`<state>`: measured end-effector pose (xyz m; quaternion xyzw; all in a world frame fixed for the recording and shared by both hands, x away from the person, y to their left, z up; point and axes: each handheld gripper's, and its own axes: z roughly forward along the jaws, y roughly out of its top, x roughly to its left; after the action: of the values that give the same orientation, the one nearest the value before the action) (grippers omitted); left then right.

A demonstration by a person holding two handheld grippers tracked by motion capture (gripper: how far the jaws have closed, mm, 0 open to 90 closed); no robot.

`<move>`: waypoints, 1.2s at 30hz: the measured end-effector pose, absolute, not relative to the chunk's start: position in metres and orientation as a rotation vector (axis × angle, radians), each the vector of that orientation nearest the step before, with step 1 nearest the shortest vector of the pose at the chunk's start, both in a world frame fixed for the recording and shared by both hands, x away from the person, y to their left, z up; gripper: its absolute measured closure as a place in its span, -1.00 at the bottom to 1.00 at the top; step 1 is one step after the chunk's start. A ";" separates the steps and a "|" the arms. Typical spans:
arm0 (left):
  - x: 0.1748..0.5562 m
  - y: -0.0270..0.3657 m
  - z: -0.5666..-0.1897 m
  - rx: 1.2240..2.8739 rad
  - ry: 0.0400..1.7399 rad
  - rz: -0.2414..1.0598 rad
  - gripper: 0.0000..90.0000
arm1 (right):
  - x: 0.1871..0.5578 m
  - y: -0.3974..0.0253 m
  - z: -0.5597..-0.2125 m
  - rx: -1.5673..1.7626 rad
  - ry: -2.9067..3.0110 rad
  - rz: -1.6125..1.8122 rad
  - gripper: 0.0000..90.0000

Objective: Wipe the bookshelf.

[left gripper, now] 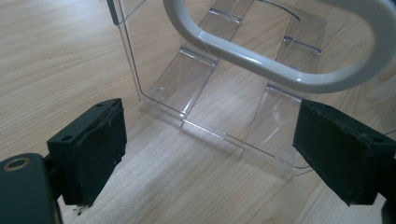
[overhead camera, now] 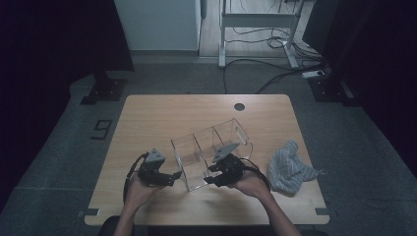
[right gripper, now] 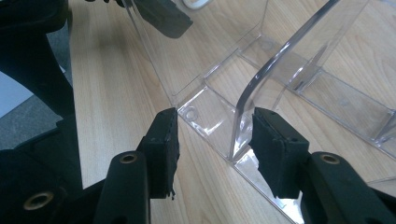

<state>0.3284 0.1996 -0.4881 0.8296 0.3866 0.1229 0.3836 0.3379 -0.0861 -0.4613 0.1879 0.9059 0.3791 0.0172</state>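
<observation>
A clear acrylic organizer with divided compartments (overhead camera: 211, 147) lies near the middle of the light wooden desk (overhead camera: 162, 118). The left claw (left gripper: 205, 154) is released, its jaws spread wide just short of the organizer's near edge. The right claw (right gripper: 212, 149) straddles a curved clear divider wall at the organizer's corner, jaws parted, not yet clamped. A crumpled grey striped cloth (overhead camera: 291, 167) lies right of the organizer.

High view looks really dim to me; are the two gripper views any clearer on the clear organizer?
High view: dark, clear organizer faint. Left gripper view: bright, sharp, mild glare on its walls. Right gripper view: bright; divider edge sits between the right tool's pads, with a shadow at upper left.
</observation>
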 end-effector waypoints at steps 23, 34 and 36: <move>0.295 0.174 -0.460 2.157 0.819 0.359 -0.81 | 0.326 -0.120 -0.460 0.676 2.777 1.157 -0.21; 0.302 0.163 -0.465 2.192 0.868 0.408 -0.62 | 0.325 -0.146 -0.463 0.746 2.752 1.121 -0.23; 0.302 0.165 -0.464 2.192 0.872 0.413 -0.59 | 0.325 -0.151 -0.463 0.763 2.742 1.123 -0.23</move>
<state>0.3018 0.1652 -0.4643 0.8523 0.3391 0.1605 0.3645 0.3252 -0.1513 -0.4633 0.2492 0.8954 0.3667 0.0408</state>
